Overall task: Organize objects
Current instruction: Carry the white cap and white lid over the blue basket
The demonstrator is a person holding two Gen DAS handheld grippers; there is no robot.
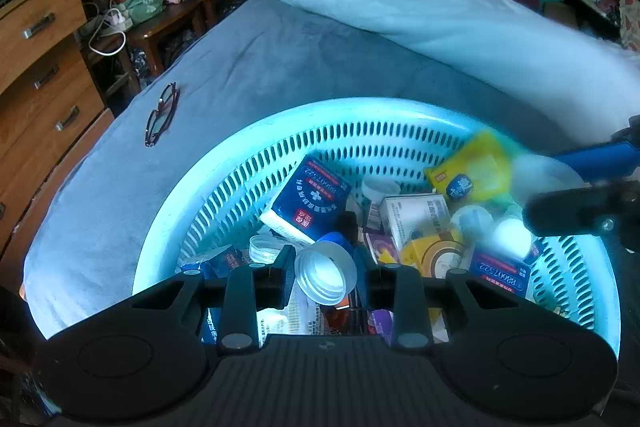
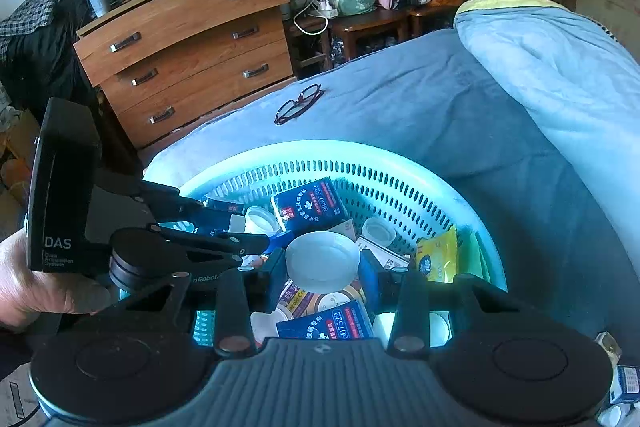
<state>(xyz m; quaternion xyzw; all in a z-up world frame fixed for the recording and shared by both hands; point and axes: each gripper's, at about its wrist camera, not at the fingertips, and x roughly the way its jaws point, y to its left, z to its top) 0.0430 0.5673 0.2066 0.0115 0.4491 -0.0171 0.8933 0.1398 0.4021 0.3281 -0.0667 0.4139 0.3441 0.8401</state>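
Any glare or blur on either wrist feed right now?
Left wrist view: the basket rim glows blown-out cyan, and the yellow packet is motion-smeared. Right wrist view: same rim glare, contents sharp; fisheye bends the dresser.

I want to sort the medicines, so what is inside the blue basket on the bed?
The blue basket holds blue medicine boxes, a yellow packet, white boxes and round white lids. The grippers and upper items hide what lies at the bottom.
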